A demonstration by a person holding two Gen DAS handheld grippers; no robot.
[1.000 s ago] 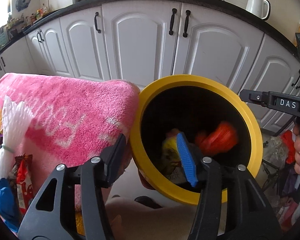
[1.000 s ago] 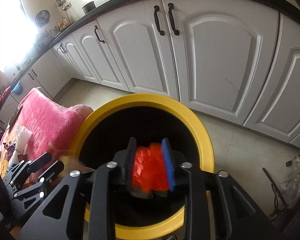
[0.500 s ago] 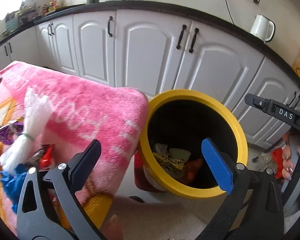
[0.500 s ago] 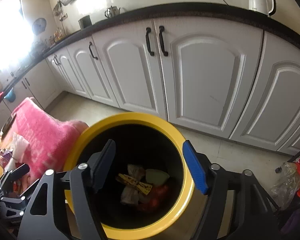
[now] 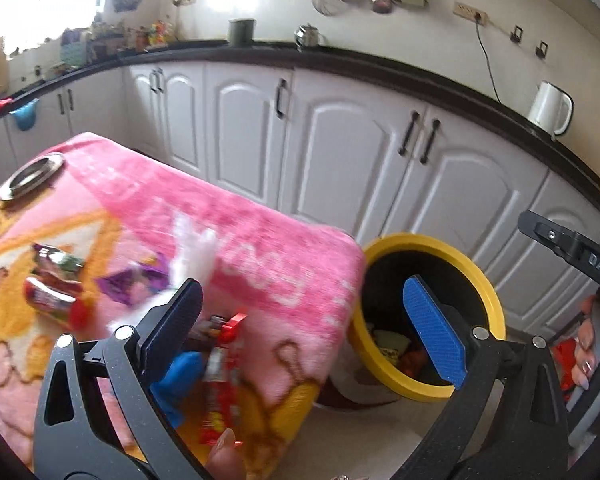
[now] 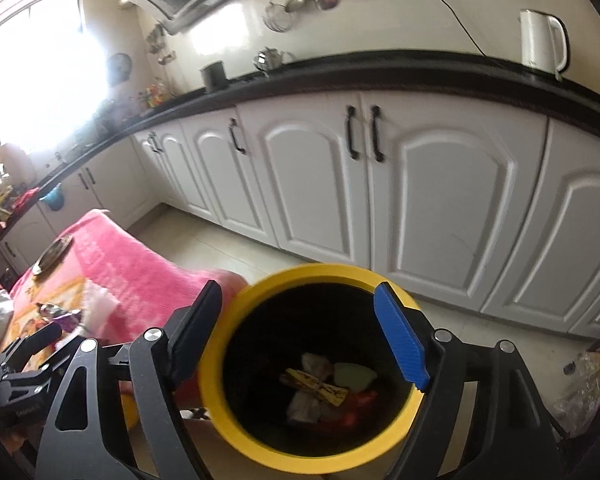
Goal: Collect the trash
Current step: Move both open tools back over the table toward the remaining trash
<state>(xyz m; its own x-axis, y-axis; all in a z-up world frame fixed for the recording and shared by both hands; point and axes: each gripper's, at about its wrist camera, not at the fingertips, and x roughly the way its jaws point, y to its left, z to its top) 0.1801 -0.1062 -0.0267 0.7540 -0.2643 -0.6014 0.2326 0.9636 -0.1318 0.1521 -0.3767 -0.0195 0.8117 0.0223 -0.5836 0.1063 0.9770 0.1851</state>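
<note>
A yellow-rimmed black bin (image 5: 488,292) stands on the floor against the table's right end. Crumpled wrappers (image 6: 316,384) and an orange piece lie at its bottom. My left gripper (image 5: 300,292) is wide open and empty, hovering over the pink-clothed table (image 5: 260,240). On the cloth lie a purple wrapper (image 5: 132,284), a red wrapper (image 5: 48,300), a white foam net (image 5: 192,252), a blue item (image 5: 180,372) and a red packet (image 5: 216,380). My right gripper (image 6: 298,292) hangs above the bin (image 6: 236,420), its jaws opening with nothing between them.
A steel plate (image 5: 32,176) sits at the table's far left. White cabinets (image 5: 340,160) under a dark counter run behind, with a white kettle (image 5: 550,108) on it. A clear plastic bag (image 6: 580,384) lies on the floor at right. A person's hand (image 5: 592,344) holds the right gripper.
Both grippers opened and rose out of the bin. The orange piece left the right gripper and now lies inside. The left gripper swung left toward the table.
</note>
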